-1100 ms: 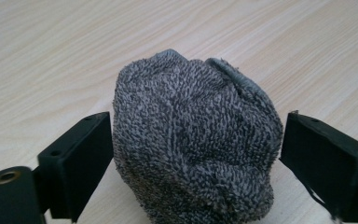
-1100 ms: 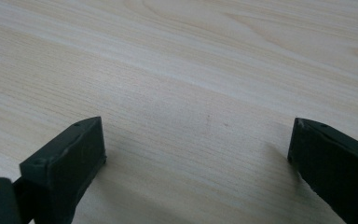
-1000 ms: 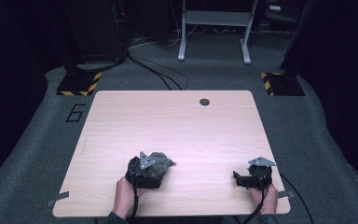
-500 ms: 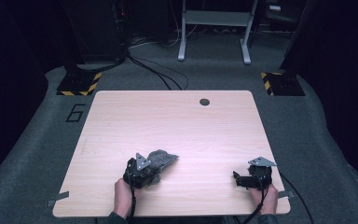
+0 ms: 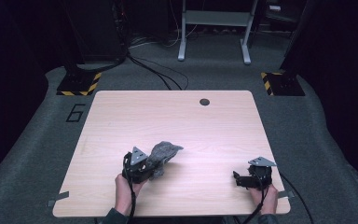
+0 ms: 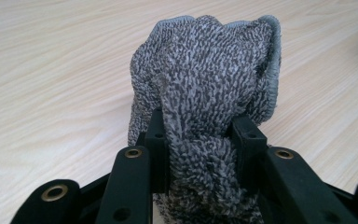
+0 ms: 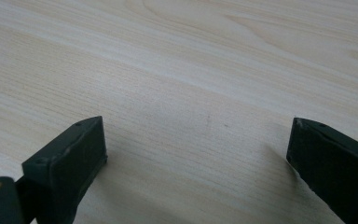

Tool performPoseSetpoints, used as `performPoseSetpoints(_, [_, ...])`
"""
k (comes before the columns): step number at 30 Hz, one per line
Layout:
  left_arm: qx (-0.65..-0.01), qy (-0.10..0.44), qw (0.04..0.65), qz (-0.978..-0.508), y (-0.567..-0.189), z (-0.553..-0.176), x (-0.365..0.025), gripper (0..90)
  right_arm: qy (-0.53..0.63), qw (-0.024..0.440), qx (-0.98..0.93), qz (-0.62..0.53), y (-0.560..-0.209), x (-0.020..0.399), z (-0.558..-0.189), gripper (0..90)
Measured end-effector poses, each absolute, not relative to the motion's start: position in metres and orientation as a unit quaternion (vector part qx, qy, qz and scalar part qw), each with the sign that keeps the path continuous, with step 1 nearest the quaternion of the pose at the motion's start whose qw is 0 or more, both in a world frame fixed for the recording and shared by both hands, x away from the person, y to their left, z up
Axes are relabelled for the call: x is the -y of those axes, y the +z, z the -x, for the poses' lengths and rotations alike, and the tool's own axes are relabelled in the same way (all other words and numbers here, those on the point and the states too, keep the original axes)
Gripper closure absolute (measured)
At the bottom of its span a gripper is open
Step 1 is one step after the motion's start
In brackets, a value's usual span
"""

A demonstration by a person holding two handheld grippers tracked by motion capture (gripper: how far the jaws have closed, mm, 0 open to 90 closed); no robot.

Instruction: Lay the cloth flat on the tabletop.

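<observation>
Tongs: two, one in each of the person's hands, both near the near edge of the worktop (image 5: 177, 116).
Cloths: one, a grey cloth (image 5: 162, 155), the single loose thing on the worktop.
Left tongs (image 5: 140, 169): clamped on the grey cloth; in the left gripper view the two black jaws stand close together with a thick twist of the cloth (image 6: 205, 107) squeezed between them.
Right tongs (image 5: 240, 179): jaws spread wide apart with nothing between them; in the right gripper view bare wood lies between the two black jaws (image 7: 200, 154).
Where the cloth is: front left part of the worktop, just beyond the left tongs, reaching away from them toward the middle of the worktop; well apart from the right tongs.
How the cloth looks: grey, speckled dark and light, a looped towel-like pile; a smooth paler grey hem runs along its upper and right edges in the left gripper view. It is bunched and folded, narrow where the jaws pinch it, wider beyond them.
Worktop: one, light wood grain, rounded corners, one small dark round hole (image 5: 204, 101) near the far edge.
Floor: grey carpet with two black-and-yellow striped bases (image 5: 80, 83) and a painted figure 6 (image 5: 75, 113).
</observation>
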State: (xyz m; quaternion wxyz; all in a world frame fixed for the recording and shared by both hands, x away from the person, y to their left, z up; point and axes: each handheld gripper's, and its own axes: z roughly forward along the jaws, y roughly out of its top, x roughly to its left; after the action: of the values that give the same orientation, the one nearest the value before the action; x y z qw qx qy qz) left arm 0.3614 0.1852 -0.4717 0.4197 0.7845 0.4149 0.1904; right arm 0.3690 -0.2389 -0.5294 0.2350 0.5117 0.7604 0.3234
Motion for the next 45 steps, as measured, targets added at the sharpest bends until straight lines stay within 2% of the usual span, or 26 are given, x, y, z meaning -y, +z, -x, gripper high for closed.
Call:
performPoseSetpoints(7, [-0.391,0.181,0.424,-0.796,-0.473,-0.366,-0.161,64.1,0.323,0.235,-0.76,-0.512,-0.529,0.239,-0.369,4.0])
performPoseSetpoints(19, [-0.354,0.128,0.418,-0.827,-0.494,-0.374,-0.117,60.8,0.323,0.236,-0.761,-0.511,-0.529,0.239,-0.369,4.1])
performPoseSetpoints(21, [-0.35,0.125,0.409,-0.834,-0.498,-0.376,-0.114,57.8,0.323,0.236,-0.761,-0.511,-0.529,0.239,-0.369,4.2])
performPoseSetpoints(24, [-0.352,0.122,0.405,-0.835,-0.496,-0.376,-0.112,44.7,0.324,0.235,-0.759,-0.514,-0.529,0.238,-0.368,4.2])
performPoseSetpoints(26, [-0.345,0.141,0.403,-0.836,-0.487,-0.371,-0.11,33.6,0.324,0.235,-0.759,-0.514,-0.529,0.238,-0.368,4.2])
performPoseSetpoints(29, [-0.335,0.167,0.402,-0.836,-0.477,-0.365,-0.105,27.4,0.323,0.235,-0.76,-0.512,-0.529,0.238,-0.368,4.3])
performPoseSetpoints(37, [-0.286,0.19,0.383,-0.857,-0.464,-0.357,-0.08,25.6,0.323,0.235,-0.76,-0.512,-0.529,0.238,-0.368,4.4])
performPoseSetpoints(45, [-0.248,0.202,0.361,-0.876,-0.465,-0.356,-0.057,29.0,0.324,0.234,-0.76,-0.512,-0.529,0.239,-0.368,4.6])
